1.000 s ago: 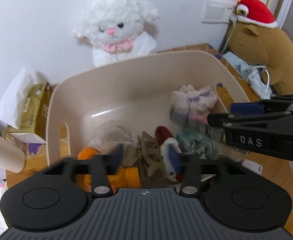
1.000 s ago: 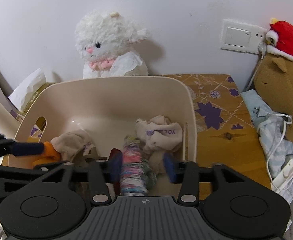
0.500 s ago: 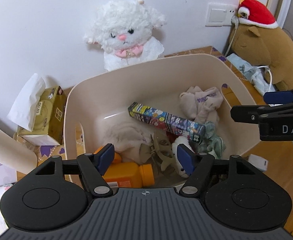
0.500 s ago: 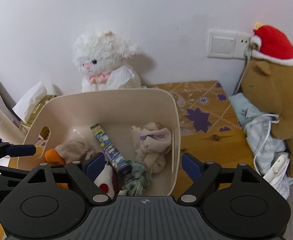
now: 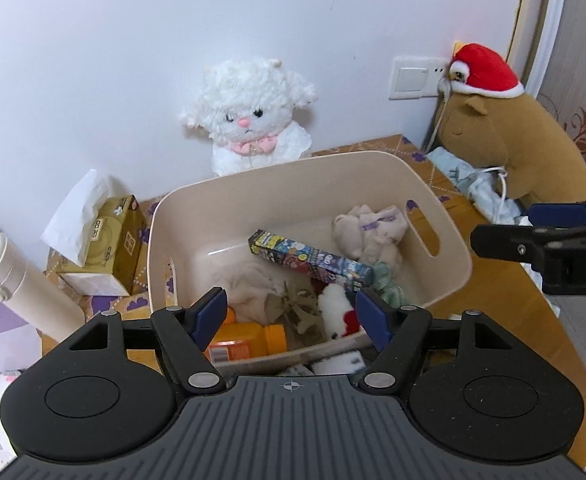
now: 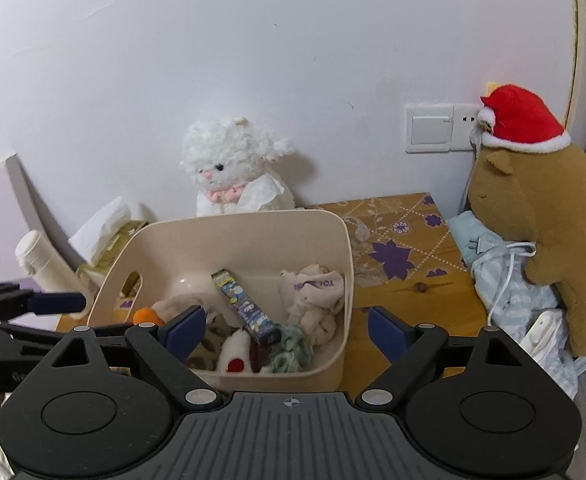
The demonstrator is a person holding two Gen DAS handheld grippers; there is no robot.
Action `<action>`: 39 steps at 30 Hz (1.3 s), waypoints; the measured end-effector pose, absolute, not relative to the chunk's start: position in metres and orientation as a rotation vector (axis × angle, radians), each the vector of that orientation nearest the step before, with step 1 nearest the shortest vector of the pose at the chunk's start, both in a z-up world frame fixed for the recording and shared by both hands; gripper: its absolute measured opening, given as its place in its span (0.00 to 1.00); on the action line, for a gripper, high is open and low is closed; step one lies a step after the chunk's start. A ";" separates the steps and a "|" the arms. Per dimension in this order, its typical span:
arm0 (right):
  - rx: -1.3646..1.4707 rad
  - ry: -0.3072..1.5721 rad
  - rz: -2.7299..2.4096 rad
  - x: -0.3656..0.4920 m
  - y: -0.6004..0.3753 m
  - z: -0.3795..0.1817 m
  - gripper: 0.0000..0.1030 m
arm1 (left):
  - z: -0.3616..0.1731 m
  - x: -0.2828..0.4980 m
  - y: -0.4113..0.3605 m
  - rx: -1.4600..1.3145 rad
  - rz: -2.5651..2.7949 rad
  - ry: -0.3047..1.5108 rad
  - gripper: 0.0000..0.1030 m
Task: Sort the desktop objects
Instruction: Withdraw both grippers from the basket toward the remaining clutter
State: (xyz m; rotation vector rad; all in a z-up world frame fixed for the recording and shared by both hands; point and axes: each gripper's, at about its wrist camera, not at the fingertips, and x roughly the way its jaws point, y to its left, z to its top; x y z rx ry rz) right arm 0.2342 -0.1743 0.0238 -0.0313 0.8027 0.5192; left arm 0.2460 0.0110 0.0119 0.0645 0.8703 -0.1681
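A beige bin (image 5: 449, 240) (image 6: 345, 264) on the wooden desk holds a colourful long box (image 5: 311, 262) (image 6: 245, 308), a beige cloth (image 5: 369, 232) (image 6: 313, 300), an orange bottle (image 5: 245, 340), a white and red plush (image 5: 335, 312) (image 6: 235, 354), a green scrunchie (image 6: 293, 350) and a hair claw (image 5: 299, 308). My left gripper (image 5: 291, 316) is open and empty above the bin's near edge. My right gripper (image 6: 285, 332) is open and empty, above the bin's near right corner; it shows from the side in the left wrist view (image 5: 533, 232).
A white lamb plush (image 5: 249, 116) (image 6: 229, 168) sits behind the bin by the wall. A tissue box (image 5: 101, 244) and a white flask (image 5: 17, 284) stand left. A brown plush with a red hat (image 6: 541, 216), blue cloth and a white cable (image 6: 505, 264) lie right.
My right gripper let go of the colourful box into the bin and opened. Both grippers have pulled back and up from the bin.
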 end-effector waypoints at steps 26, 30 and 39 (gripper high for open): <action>-0.229 0.822 0.721 0.162 -0.237 -0.002 0.88 | -0.008 0.121 -0.007 -0.024 0.061 0.912 0.78; -0.268 0.841 0.730 0.158 -0.239 -0.018 0.88 | -0.025 0.112 -0.006 -0.048 0.067 0.937 0.78; -0.295 0.927 0.694 0.158 -0.236 -0.064 0.88 | -0.066 0.102 -0.006 -0.049 0.023 0.975 0.78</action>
